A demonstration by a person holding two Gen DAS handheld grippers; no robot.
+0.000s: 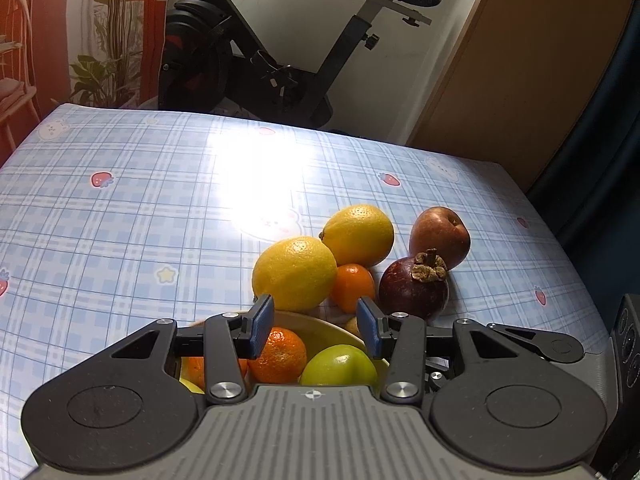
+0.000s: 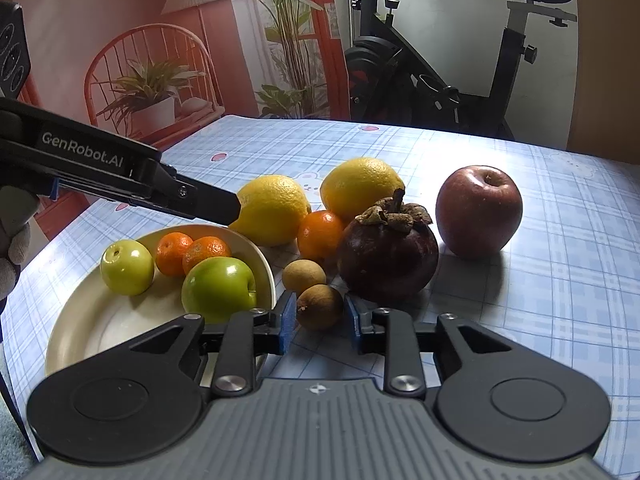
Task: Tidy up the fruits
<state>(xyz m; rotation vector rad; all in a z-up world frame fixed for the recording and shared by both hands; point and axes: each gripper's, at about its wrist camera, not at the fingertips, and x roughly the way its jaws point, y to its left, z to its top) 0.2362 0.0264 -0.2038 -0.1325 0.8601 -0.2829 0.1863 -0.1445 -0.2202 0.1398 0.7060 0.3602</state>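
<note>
Checked counter (image 2: 560, 280) at frame bottom: my right claw (image 2: 320, 314) pinches a brown longan (image 2: 320, 306); my left claw (image 1: 316, 326) hovers part-open, empty, over the bowl (image 1: 320, 326).

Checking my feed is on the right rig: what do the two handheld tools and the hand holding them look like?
Both tools are black, with a ribbed grey body, round black side discs, silver pivot screws and blue ribbed pads on the fingers. The left tool, seen from the side in the right wrist view, carries white "GenRobot.AI" lettering. The right tool looks the same. The hand beside it wears a grey glove.
</note>
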